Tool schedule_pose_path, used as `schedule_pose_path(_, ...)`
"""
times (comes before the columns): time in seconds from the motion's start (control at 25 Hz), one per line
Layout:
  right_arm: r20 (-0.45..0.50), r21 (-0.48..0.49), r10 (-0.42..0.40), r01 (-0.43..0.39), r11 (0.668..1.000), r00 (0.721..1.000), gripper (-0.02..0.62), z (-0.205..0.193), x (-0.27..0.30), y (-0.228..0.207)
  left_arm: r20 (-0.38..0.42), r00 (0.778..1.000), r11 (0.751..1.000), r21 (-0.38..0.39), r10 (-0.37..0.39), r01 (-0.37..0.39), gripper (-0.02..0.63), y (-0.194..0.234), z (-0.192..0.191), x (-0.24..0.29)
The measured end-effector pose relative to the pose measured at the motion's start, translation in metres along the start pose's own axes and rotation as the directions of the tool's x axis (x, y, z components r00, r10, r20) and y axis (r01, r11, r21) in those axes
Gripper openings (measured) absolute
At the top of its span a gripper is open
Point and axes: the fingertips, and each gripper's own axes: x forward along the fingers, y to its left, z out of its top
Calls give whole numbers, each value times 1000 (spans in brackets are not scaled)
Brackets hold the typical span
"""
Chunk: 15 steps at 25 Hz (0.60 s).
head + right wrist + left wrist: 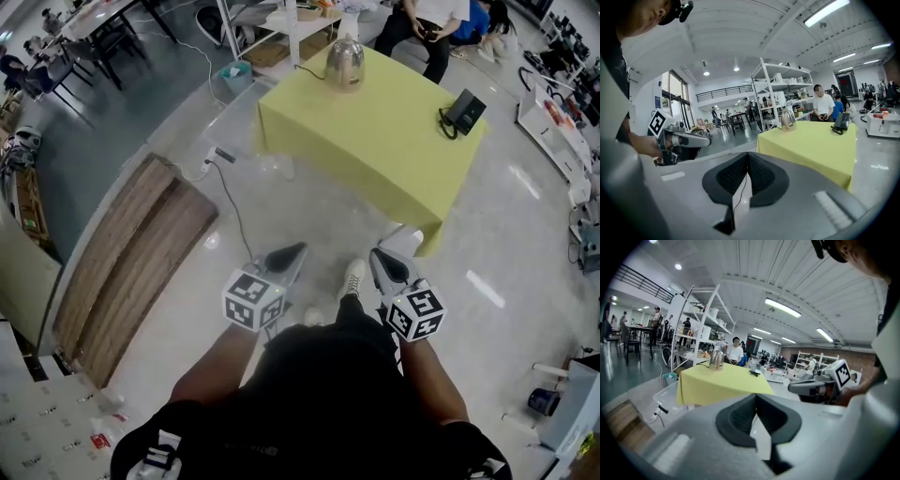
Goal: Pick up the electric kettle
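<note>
Fingers (738, 416) of the left gripper (755, 395) are pressed together at their tips with nothing between them. The fingers (766, 176) of the right gripper (748, 153) are pressed together the same way, also on nothing. In the head view both grippers are held side by side low in front of the person, left gripper (298, 249) and right gripper (380, 255), each with its marker cube nearest the body, and both point toward the far table. Between them a white shoe (353, 277) stands on the glossy grey floor (309, 206). At near left lie brown wooden boards (131, 253), and a thin black cable (236, 214) runs across the floor from a plug beside them toward the grippers.

Farther off stands a square table under a yellow-green cloth (375, 141). A clear plastic box (230, 117) sits on the floor just beside its left edge. A black desk telephone (464, 112) rests near the table's right edge. The silver metal electric kettle (345, 63) stands upright at the table's far left corner, well apart from both grippers, with a dark cord leading off to its left. Beyond the table are a white shelving rack (281, 23) and seated people (431, 23).
</note>
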Motion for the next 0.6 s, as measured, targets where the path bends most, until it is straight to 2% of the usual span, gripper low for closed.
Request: schedule_pose_path(0.6,5,10,16,-16,1000,1000,6,14,23,-33,-7,1000,1000,13,7,-7,2,12,15,35)
